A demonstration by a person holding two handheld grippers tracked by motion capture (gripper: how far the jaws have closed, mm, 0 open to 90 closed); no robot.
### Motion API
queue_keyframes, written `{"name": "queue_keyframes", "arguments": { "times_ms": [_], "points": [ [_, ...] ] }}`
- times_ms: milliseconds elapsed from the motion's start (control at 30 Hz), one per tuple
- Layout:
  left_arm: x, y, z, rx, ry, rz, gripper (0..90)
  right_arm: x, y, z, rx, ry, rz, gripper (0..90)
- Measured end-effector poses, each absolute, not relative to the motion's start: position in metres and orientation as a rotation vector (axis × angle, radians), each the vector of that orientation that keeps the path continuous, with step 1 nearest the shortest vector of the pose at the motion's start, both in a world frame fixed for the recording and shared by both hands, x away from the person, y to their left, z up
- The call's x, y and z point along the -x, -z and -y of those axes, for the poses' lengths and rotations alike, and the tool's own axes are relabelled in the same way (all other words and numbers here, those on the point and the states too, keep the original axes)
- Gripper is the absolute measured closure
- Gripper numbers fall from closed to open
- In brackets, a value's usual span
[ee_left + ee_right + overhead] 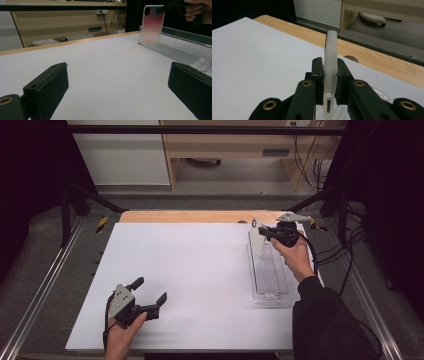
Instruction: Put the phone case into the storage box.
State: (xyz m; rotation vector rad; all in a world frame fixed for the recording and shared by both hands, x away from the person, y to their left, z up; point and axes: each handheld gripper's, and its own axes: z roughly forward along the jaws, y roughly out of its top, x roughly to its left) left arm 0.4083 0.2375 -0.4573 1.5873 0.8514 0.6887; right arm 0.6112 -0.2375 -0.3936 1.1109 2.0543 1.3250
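the right tongs (266, 232) are clenched on a translucent phone case (257, 239), gripping its side edge near the top, by the camera cutout. the case stands upright, its lower end down in the far end of a clear plastic tray (270, 285) that lies lengthwise on the right part of the white counter (190, 270). in the left gripper view the case (153, 25) shows a pink-to-clear tint and an oval cutout at its upper left corner, with the right tongs (160, 10) reaching in from the right, and the ribbed floor of the tray (185, 56) stretches toward the camera. in the right gripper view the case (330, 72) is seen edge-on, pressed between the two black pads. the left tongs (150, 292) are released, jaws spread wide and nothing between them, low over the near left part of the counter, well apart from the tray.
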Motion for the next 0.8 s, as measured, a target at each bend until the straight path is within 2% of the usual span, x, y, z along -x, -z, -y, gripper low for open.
{"name": "queue_keyframes", "arguments": {
  "times_ms": [800],
  "points": [
    [-0.4083, 0.4572, -0.2376, -1.587, -0.688, -0.851, 2.5, -0.6089, 0.3923, 0.2377, -1.09, -1.293, -2.116, 80.4]
  ]
}}
